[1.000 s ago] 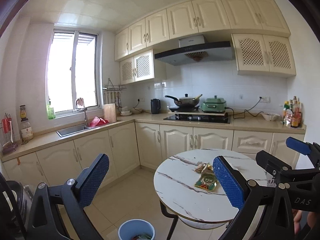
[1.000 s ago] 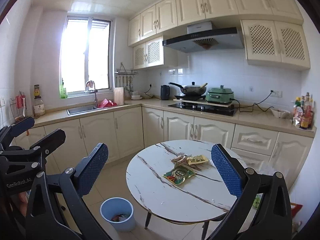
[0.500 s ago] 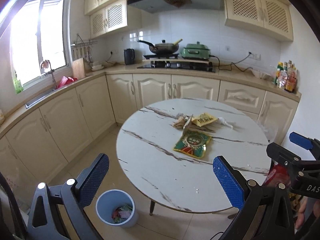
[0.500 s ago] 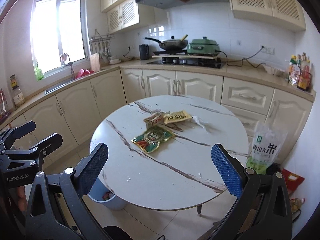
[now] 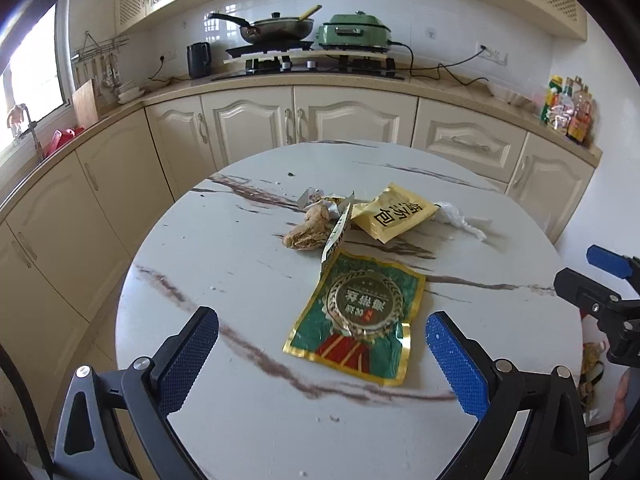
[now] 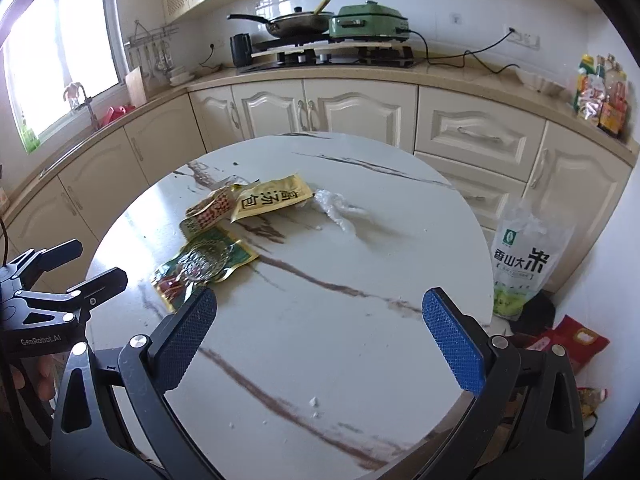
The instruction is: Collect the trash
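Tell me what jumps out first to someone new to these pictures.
A small heap of trash in the middle of the round marble table: a green wrapper nearest, a yellow packet behind it, crumpled clear plastic to the right. Both grippers, left and right, hover open over the near edge, holding nothing.

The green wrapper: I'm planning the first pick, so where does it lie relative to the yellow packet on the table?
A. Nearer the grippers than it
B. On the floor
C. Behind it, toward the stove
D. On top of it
A: the green wrapper lies flat just ahead of the left gripper, with the yellow packet farther back.
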Motion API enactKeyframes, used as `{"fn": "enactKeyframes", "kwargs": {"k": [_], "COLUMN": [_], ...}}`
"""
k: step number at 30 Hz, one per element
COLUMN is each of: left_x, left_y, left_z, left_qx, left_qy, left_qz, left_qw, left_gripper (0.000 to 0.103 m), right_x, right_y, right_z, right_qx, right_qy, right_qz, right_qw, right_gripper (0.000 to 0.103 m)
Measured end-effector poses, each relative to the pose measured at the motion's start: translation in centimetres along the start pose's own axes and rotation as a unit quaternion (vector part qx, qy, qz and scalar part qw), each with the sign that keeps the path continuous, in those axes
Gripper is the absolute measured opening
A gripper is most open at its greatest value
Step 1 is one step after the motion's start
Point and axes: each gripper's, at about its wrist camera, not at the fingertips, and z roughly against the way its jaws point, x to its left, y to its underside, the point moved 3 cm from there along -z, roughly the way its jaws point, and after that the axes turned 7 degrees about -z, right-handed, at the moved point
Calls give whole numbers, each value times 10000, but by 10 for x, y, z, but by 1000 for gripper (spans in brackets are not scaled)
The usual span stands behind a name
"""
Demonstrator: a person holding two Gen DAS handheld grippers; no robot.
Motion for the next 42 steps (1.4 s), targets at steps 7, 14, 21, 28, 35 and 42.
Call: {"fn": "enactKeyframes", "kwargs": {"k": [7,14,21,28,35,42], "left_x": [12,11,19,41,57,61], "left_y": [-38,-50,-55,-34,-15,-4], "left_z": [-92,-144,-147,-110,-81,-59], "left_qx": [409,715,551,255,180,150], "left_qy": [179,427,585,466,357,492], "left_qz": [-54,-55,-72,126,280,309], "left_qw": [9990,9965,9967,9985,9988,9982], "left_gripper": [78,49,5,3,3,3], "right_x": [-4,16,34,67,82,87], "right_y": [-36,-56,-73,-79,-66,-57], "right_z": [-64,-115,-139,-178,-201,-199], "right_qx": [281,508,554,896,1173,1113], "right_qy": [144,-132,-517,-831,-545,-313], "right_qz": [298,550,409,581,975,1337], "right_qw": [9991,9971,9963,9908,9868,9843], "right_gripper": [103,103,103,103,103,93]}}
